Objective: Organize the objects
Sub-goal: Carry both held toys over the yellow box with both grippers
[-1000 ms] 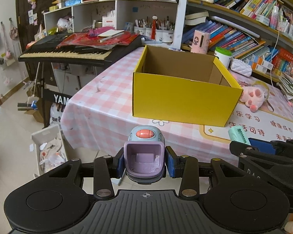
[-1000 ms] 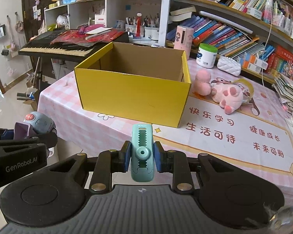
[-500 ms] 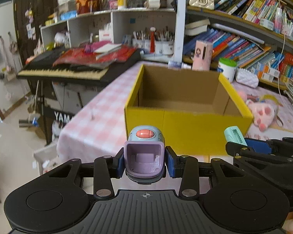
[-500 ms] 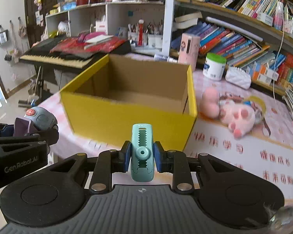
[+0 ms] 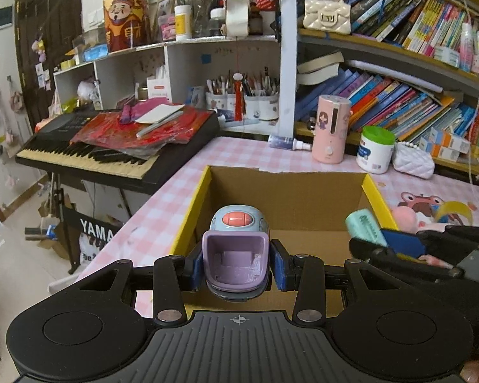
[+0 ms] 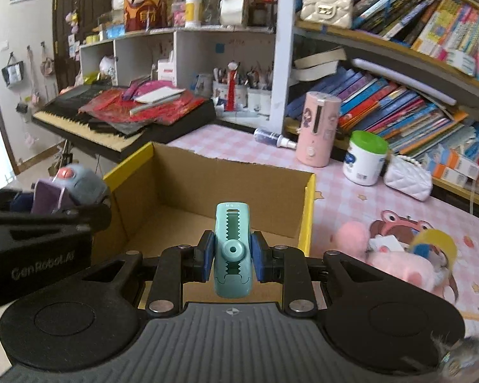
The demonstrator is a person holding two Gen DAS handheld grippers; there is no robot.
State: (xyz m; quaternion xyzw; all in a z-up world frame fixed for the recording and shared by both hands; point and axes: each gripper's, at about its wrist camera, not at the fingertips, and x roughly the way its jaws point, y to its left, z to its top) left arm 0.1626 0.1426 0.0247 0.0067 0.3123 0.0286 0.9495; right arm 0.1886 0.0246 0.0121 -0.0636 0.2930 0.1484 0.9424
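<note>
Left gripper (image 5: 238, 266): its jaws are clamping the sides of a purple and blue toy (image 5: 236, 249) with a red button on top, narrowly parted to the toy's width.
Right gripper (image 6: 232, 257): its jaws are gripping a teal clip-shaped object (image 6: 232, 249) with a toothed slot, closed against both of its sides.
Toy position: it is hanging over the near left part of the yellow cardboard box (image 5: 191, 204), above the open interior.
Teal object position: it is hanging over the near edge of the same box (image 6: 308, 210), towards its right wall.
Readable writing: "YAMA" is showing on the keyboard stand (image 5: 95, 228); "GenRobot.AI" is showing on the left gripper's body in the right wrist view.
Counter (image 5: 163, 204): it is wearing a pink checked cloth and carrying the box, a pink cylinder (image 5: 332, 127), a green-lidded jar (image 5: 376, 150) and a pink plush toy (image 6: 396, 261).
Room: crowded bookshelves (image 5: 399, 95) are standing behind the counter, a piano keyboard (image 5: 89, 156) to the left.
</note>
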